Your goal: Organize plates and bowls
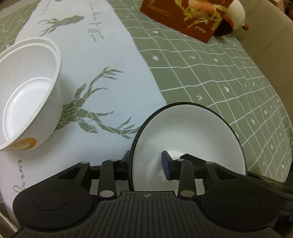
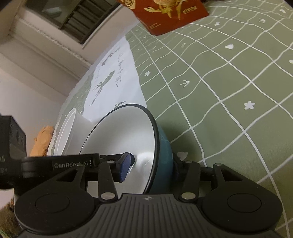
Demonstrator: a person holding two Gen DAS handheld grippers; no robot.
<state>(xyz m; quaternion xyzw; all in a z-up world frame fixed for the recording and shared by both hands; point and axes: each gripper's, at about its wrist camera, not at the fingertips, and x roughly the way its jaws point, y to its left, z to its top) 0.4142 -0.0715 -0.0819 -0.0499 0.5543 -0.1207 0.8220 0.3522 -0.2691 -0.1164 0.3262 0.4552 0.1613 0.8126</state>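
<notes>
left gripper (image 1: pixel 146 161): clamped on the rim of the dark-rimmed bowl (image 1: pixel 190 135). Blue pad (image 1: pixel 165 164) presses the white inside wall, the other finger sits outside the rim. Jaws narrow, only the bowl wall between them.

right gripper (image 2: pixel 153 164): clamped on the teal bowl (image 2: pixel 165 146), rim pinched the same way. Blue pad (image 2: pixel 125 167) on the white inside, the other finger against the teal outside. Gap is just the wall thickness.

dark-rimmed bowl: white inside, black edge, tipped on its side in the left grip, mouth facing up and right in the left wrist view. Held over the tablecloth (image 1: pixel 219 76); contact with the cloth not visible.

teal bowl: white inside, black rim, tipped sideways in the right grip, mouth facing left in the right wrist view. Whether it is the same bowl as the left one: cannot tell.

white bowls (image 1: pixel 31 91): 2 nested, tilted, on the white deer-print panel (image 1: pixel 102 76) at left, well apart from the left gripper. Orange sticker near the rim.

tablecloth: green with a white grid.

red box (image 1: pixel 183 18): far end of the table, gold print, near a white and red round object (image 1: pixel 236 16).

orange cloth (image 2: pixel 42 139): past the table edge, left side of the right wrist view.
</notes>
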